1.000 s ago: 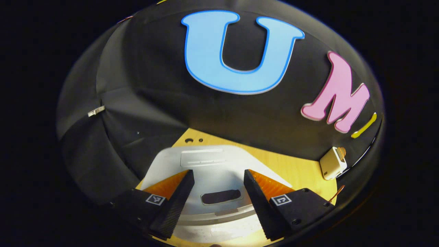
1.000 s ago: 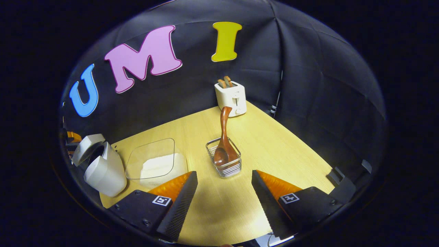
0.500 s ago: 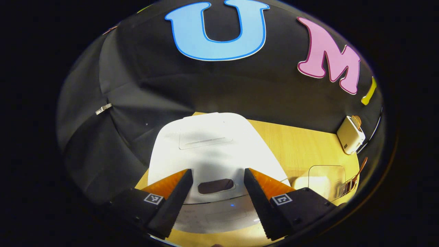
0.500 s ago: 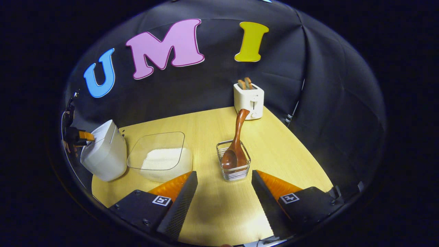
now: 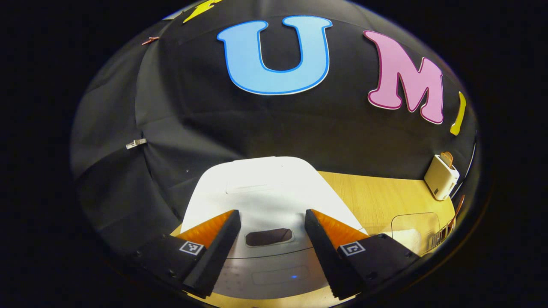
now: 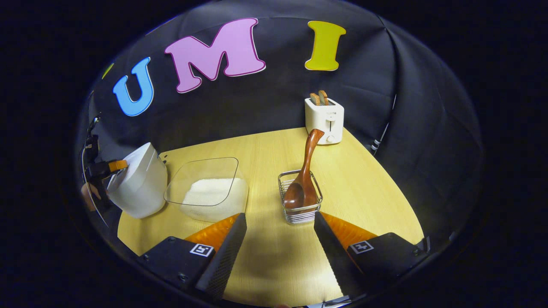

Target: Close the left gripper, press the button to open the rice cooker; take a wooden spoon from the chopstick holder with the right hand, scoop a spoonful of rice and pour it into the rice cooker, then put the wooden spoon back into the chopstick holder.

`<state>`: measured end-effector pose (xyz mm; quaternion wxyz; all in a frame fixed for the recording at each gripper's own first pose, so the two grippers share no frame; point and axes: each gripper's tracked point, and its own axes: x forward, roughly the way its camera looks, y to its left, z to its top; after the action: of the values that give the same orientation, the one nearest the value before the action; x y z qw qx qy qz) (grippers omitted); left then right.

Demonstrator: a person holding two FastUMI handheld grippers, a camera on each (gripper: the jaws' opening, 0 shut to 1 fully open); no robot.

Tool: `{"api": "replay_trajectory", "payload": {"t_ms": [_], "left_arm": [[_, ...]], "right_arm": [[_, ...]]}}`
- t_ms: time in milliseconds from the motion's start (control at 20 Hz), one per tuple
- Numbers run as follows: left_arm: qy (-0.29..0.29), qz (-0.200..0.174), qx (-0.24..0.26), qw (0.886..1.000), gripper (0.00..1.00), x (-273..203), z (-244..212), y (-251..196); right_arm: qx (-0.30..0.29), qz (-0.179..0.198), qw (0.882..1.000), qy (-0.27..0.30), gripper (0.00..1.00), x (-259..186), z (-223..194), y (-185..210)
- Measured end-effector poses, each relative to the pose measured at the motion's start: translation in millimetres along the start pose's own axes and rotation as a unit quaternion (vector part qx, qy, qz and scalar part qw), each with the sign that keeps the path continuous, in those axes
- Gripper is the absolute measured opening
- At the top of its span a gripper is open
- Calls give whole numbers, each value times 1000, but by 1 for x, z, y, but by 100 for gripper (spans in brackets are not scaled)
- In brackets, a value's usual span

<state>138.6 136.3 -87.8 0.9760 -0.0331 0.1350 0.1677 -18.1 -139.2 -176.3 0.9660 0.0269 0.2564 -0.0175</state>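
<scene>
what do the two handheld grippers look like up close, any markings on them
Each gripper, left gripper and right gripper, has two wedge-shaped fingers with ribbed inner faces, tapering forward from blocky dark mounts. Every mount carries a small square black-and-white marker tag and visible screws. In the right gripper view, a thin cable hangs by the far-off left gripper.

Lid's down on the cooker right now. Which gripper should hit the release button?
Left. The left gripper hovers open over the rice cooker, its lid button between the fingers. The right gripper faces the spoon holder.

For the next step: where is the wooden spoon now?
In the right gripper view, the wooden spoon stands in the wire chopstick holder, between the rice container and toaster.
</scene>
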Motion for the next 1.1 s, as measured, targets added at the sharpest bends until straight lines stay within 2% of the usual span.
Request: {"api": "replay_trajectory", "payload": {"t_ms": [100,150,300,450,600,850,1000,1100], "left_arm": [[-7,19,-11,1000,99,-7,6,4],[-19,25,-13,999,95,-15,11,3],[-68,30,-4,997,95,-48,32,-1],[-115,10,6,993,95,-95,58,-14],[-159,7,11,987,95,-144,72,-13],[-173,-37,-7,984,95,-211,46,-21],[-164,-109,8,980,97,-243,4,-45],[-151,-136,28,979,97,-254,-23,-50]], "right_arm": [[-6,11,1000,-7,99,-1,2,3],[-9,16,1000,-7,99,-1,2,5],[-9,35,999,-1,99,-3,1,15],[-13,44,999,-17,99,-8,17,27],[-19,30,998,-60,98,-24,40,36],[-1,-2,994,-106,99,-66,53,62],[-9,-8,993,-121,98,-85,38,81],[-8,0,994,-113,98,-95,17,97]]}}
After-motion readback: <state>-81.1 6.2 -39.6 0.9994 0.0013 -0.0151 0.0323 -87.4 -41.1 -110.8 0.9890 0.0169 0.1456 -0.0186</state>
